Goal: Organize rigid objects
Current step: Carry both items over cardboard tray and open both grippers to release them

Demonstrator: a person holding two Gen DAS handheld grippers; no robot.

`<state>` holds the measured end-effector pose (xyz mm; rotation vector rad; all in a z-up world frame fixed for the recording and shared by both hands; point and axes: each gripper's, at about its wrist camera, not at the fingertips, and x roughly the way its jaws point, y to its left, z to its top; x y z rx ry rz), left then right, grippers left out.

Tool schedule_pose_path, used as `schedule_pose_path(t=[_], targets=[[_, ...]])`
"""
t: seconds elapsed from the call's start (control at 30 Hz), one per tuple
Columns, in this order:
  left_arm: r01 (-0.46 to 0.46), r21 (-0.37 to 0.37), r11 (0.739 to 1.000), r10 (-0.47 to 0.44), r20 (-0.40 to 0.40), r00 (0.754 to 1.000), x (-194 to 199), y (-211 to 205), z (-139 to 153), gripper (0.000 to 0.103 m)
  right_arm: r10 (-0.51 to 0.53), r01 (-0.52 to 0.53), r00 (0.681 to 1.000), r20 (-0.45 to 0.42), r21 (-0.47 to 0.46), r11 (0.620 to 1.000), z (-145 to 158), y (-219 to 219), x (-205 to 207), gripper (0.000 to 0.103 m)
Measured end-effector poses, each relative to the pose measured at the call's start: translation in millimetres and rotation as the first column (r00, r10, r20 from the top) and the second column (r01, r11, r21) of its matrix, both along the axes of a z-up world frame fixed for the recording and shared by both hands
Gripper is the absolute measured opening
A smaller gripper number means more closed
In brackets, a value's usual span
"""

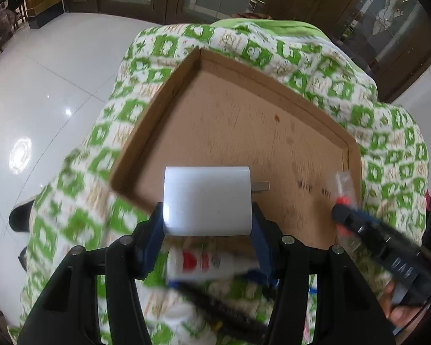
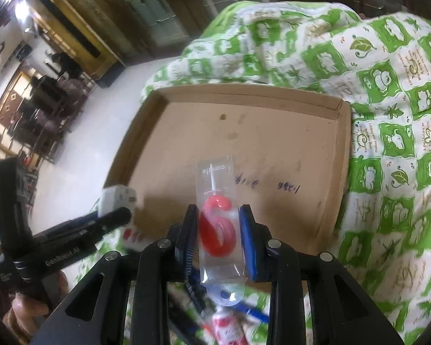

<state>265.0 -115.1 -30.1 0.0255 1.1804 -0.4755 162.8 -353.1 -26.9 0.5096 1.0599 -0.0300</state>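
A shallow cardboard tray lies on a table covered with a green-and-white cloth; the right wrist view shows the tray with nothing in it. My left gripper is shut on a white plug adapter, held over the tray's near edge with its metal prong pointing forward. My right gripper is shut on a red number candle in clear packaging, above the tray's near side. The right gripper shows at the right of the left wrist view. The left gripper shows at the left of the right wrist view.
Below the grippers, on the cloth, lie a white bottle with a red label, a blue pen and a small red-patterned item, all blurred. A glossy white floor lies left of the table. People sit far off at the left.
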Motion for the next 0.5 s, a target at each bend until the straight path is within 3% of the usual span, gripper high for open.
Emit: schedule_pose_path(t=[0.23, 0.5], targets=[[-0.012, 0.073, 0.997, 0.015, -0.03, 0.999, 24, -15, -33, 0.054, -0.021, 0.02, 0.998, -0.057, -0.03, 0.999, -25, -5, 10, 0.026], [0.017, 0.169, 0.985, -0.027, 0.057, 0.998, 26, -19, -34, 0.054, -0.022, 0.015, 0.995, -0.097, -0.072, 0.997, -38, -5, 14, 0.026]])
